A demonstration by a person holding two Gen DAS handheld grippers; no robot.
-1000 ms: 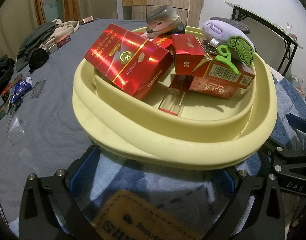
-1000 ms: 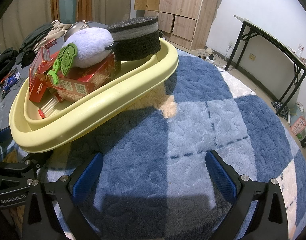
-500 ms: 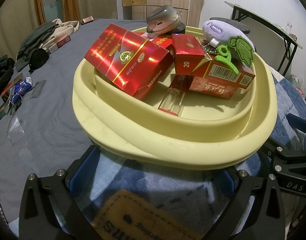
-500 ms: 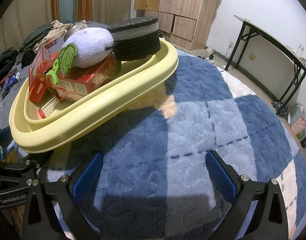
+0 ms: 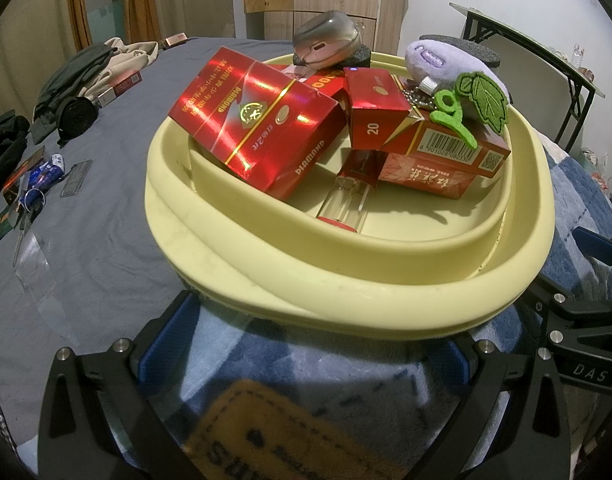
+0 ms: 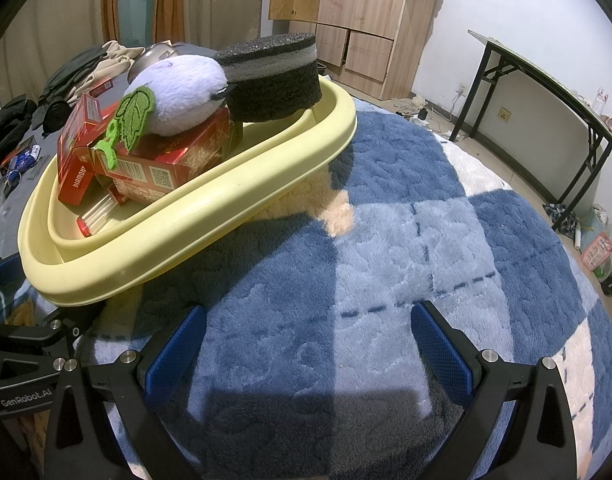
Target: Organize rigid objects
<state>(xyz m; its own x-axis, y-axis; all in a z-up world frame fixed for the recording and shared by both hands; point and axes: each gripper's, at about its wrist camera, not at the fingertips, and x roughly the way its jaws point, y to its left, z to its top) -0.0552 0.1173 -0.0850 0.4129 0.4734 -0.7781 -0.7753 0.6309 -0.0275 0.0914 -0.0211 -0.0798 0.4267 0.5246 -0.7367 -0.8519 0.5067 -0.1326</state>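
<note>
A pale yellow basin (image 5: 346, 292) (image 6: 166, 248) rests on a blue checked blanket (image 6: 426, 220). It holds a large red Diamond box (image 5: 258, 120), a small red box marked 20 (image 5: 376, 112), a red barcoded box (image 5: 438, 160) and a clear tube with a red cap (image 5: 346, 204). A purple plush with a green leaf (image 5: 454, 64) (image 6: 178, 92), a dark round sponge (image 6: 274, 80) and a grey mouse-like object (image 5: 326, 38) lie on top. My left gripper (image 5: 314, 356) is open just before the basin's near rim. My right gripper (image 6: 308, 340) is open over the blanket, right of the basin.
Clothes (image 5: 86, 76) and small loose items (image 5: 38, 176) lie on the grey sheet left of the basin. A black-legged folding table (image 6: 546, 88) and a wooden wardrobe (image 6: 358, 20) stand beyond the bed. Each gripper shows in the other's view at the edge.
</note>
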